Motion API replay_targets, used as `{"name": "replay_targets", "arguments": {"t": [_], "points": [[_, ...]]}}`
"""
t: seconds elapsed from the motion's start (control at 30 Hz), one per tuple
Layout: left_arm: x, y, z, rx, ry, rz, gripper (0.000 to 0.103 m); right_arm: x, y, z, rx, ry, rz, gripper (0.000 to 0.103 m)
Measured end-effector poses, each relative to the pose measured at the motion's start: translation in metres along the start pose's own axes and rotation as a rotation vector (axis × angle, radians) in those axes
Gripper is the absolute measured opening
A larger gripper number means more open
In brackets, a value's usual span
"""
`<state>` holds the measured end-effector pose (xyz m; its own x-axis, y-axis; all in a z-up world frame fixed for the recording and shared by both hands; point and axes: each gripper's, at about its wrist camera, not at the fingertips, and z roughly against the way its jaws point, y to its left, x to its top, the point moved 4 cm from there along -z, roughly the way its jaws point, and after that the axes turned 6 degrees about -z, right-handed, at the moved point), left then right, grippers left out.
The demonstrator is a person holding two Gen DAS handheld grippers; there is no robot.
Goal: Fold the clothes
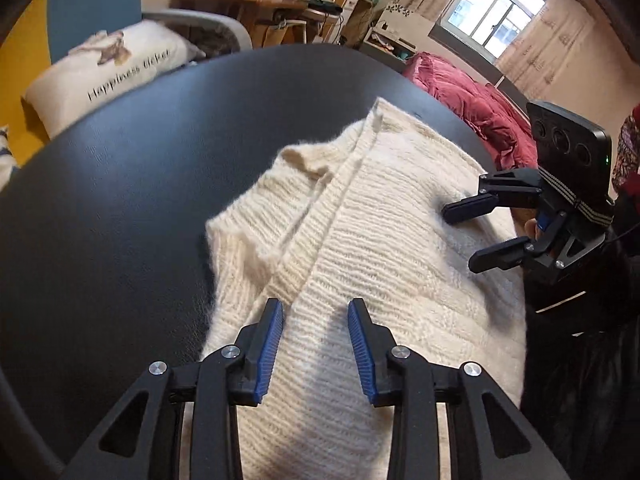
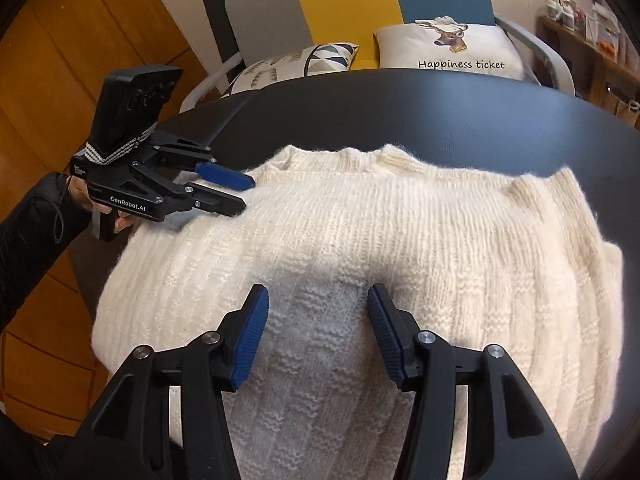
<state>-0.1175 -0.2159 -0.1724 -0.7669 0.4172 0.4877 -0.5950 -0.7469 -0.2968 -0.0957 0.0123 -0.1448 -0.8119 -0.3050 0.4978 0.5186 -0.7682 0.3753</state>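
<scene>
Cream knit sweater (image 2: 400,240) lies partly folded on black bench (image 1: 120,200). My left claw (image 1: 316,344) wide apart, holding nothing, above knit; right claw (image 2: 318,336) same. Judgement: pinch both layers at one edge, lift level, keep folded band (image 1: 320,200) straight.

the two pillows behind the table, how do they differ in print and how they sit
The deer pillow is plain white with a deer head and the words "Happiness ticket"; the patterned pillow carries blue, grey and black triangles with no text. The deer pillow stands upright facing the right wrist camera, while the patterned pillow lies tilted back. Both sit just beyond the black table, partly hidden by its edge.
</scene>
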Motion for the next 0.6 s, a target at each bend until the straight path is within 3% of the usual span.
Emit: {"name": "replay_targets", "arguments": {"t": [0.07,0.1,0.13,0.23,0.33,0.43,0.53,0.6], "points": [[0.001,-0.004,-0.002,0.002,-0.001,-0.020,0.025,0.000,0.000,0.000,-0.003,0.000,0.001,0.055],[0.001,-0.006,-0.002,0.011,-0.007,-0.024,0.010,0.000,0.000,-0.001,-0.005,-0.001,0.001,0.055],[0.002,-0.010,-0.002,0.025,-0.016,-0.032,0.006,0.001,-0.001,-0.001,-0.013,-0.002,0.001,0.055],[0.005,-0.031,0.013,0.087,-0.107,-0.074,0.004,0.004,0.001,0.003,-0.051,-0.018,0.023,0.055],[0.004,-0.038,0.037,0.134,-0.233,-0.027,0.004,0.011,0.003,0.009,-0.088,-0.056,0.041,0.055],[-0.004,-0.023,0.024,0.222,-0.197,0.039,0.004,0.017,-0.001,0.006,-0.099,-0.072,0.020,0.055],[-0.014,-0.008,0.002,0.248,-0.148,0.115,0.005,0.018,-0.009,-0.009,-0.142,-0.052,0.001,0.055],[-0.014,-0.008,0.001,0.253,-0.169,0.143,0.005,0.015,-0.011,-0.016,-0.151,-0.056,0.000,0.055]]}}
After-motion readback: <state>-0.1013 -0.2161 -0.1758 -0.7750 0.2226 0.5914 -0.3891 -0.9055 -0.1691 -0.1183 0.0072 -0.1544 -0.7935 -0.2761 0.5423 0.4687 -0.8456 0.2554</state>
